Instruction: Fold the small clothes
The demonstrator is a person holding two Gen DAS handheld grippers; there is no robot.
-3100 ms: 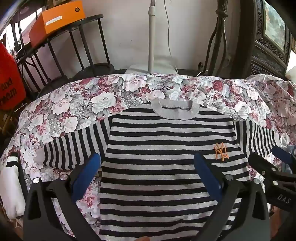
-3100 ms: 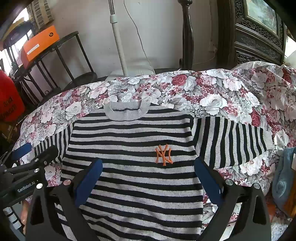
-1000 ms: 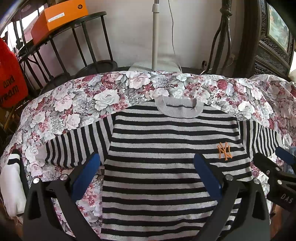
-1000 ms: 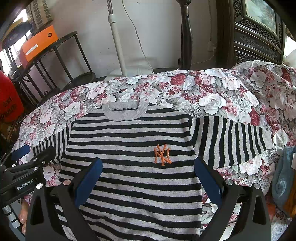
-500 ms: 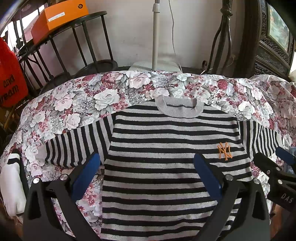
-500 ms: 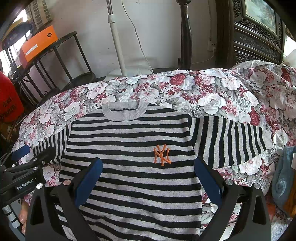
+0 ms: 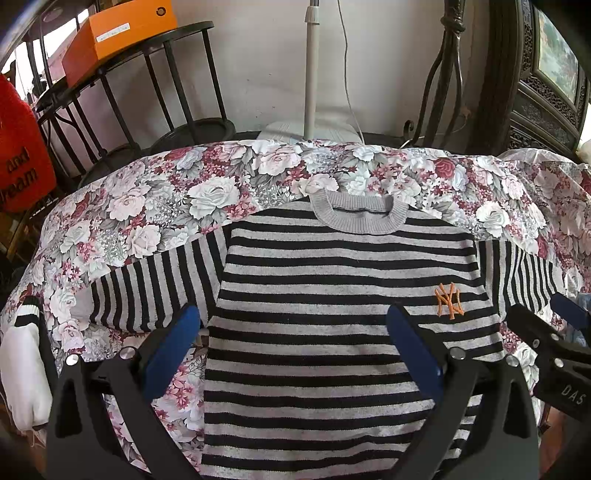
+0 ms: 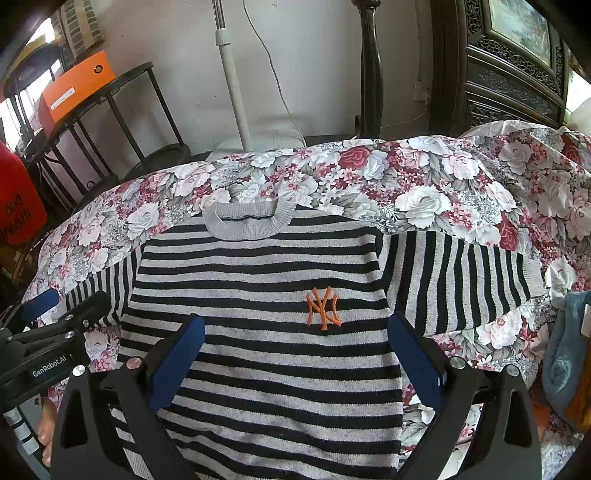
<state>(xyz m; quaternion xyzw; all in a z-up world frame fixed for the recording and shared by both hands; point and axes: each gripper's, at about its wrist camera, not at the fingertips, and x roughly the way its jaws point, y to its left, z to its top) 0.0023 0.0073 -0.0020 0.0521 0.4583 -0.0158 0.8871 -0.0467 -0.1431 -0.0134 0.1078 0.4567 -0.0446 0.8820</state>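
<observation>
A small grey-and-black striped sweater [image 7: 332, 295] with an orange NY logo [image 7: 448, 299] lies flat, front up, on a floral cloth [image 7: 166, 206], collar at the far side and both sleeves spread out. It also shows in the right wrist view [image 8: 266, 295]. My left gripper [image 7: 291, 328] hovers open and empty above the sweater's lower left part. My right gripper [image 8: 293, 336] hovers open and empty above its lower right part, just below the logo [image 8: 323, 306]. Each gripper shows at the edge of the other's view.
A white garment [image 7: 22, 369] lies at the cloth's left edge and a blue cloth [image 8: 565, 350] at the right. Behind the cloth stand a fan pole [image 7: 312, 66], a black rack with an orange box [image 7: 110, 33] and a dark carved cabinet [image 8: 509, 62].
Both grippers have shifted very slightly; the sweater and cloth lie as before. Both stay open and empty.
</observation>
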